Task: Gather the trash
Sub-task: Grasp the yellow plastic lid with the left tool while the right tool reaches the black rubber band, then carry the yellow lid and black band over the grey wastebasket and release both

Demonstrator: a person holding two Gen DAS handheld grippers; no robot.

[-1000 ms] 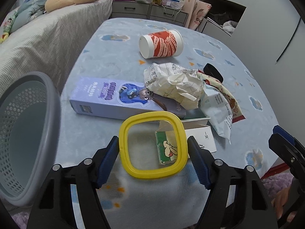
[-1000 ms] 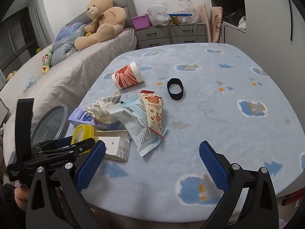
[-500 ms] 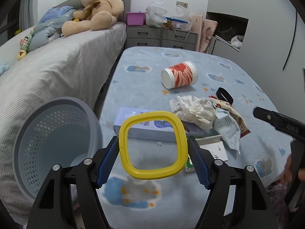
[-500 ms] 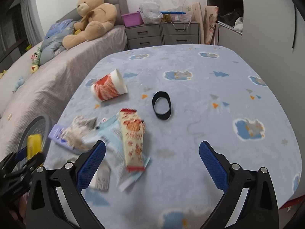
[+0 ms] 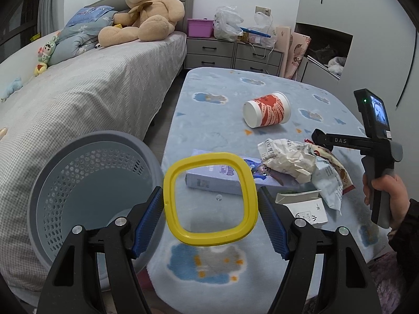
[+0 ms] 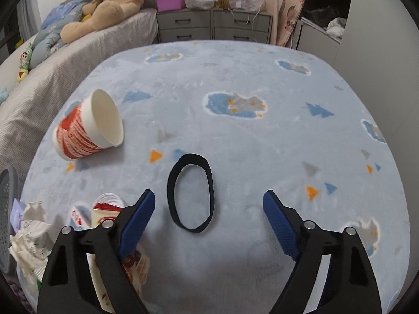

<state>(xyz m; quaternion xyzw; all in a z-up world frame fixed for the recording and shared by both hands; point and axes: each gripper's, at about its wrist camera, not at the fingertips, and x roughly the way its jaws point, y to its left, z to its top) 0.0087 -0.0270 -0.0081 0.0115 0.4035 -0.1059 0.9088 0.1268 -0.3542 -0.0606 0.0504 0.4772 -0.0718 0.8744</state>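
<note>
My left gripper (image 5: 209, 193) is shut on a yellow rounded-square ring (image 5: 248, 183), held above the near table edge beside a grey mesh basket (image 5: 99, 134). On the blue patterned table lie a red-and-white paper cup (image 5: 269, 112), crumpled paper (image 5: 288, 159), a purple box (image 5: 217, 180), snack wrappers (image 5: 330, 180) and a white carton (image 5: 309, 206). My right gripper (image 6: 209, 196) points down over a black band (image 6: 193, 159) that lies flat between its fingers. Its jaws are closing and the pads do not touch the band. The cup (image 6: 78, 136) lies to the left.
A bed (image 5: 91, 83) with a teddy bear (image 5: 146, 13) runs along the left of the table. Grey drawers (image 5: 235, 52) stand behind. A person's hand (image 5: 387, 191) holds the right tool at the table's right edge. The basket stands on the floor between bed and table.
My left gripper rose and drew back with the yellow ring, bringing the basket further into view. My right gripper swept forward and down over the black band, its jaws narrowing.
</note>
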